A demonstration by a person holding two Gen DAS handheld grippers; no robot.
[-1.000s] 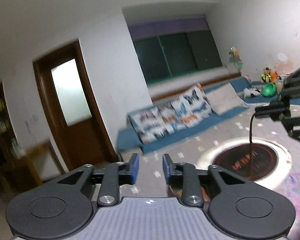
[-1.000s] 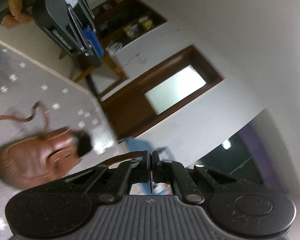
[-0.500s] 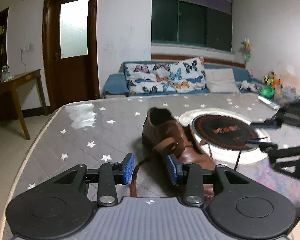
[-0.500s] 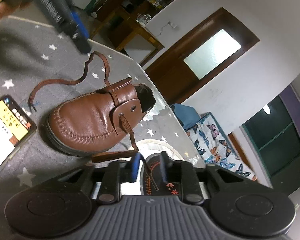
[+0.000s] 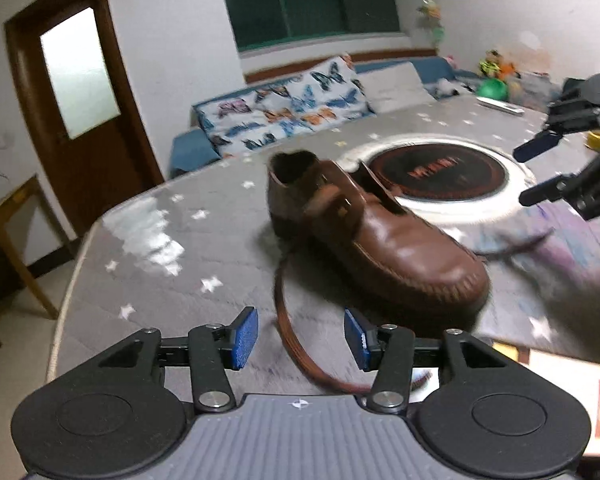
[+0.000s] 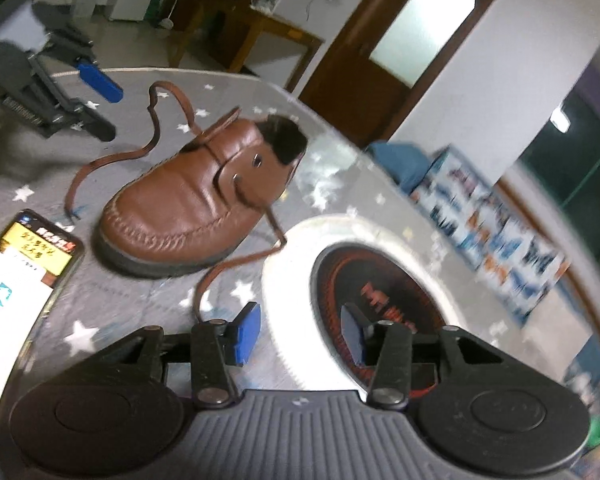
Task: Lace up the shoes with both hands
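On star-print grey table (image 5: 148, 280), brown shoe (image 5: 380, 240) (laces loose), both grippers' fingers opening, empty, sofa (image 5: 284, 116) behind.

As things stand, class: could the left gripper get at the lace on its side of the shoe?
Probably yes. The lace runs on the table between the opening fingers of the left gripper, with nothing covering it.

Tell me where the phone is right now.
In the right wrist view the phone lies screen-up at the left edge on the star-patterned table, just left of the brown shoe's toe, near a loose lace end.
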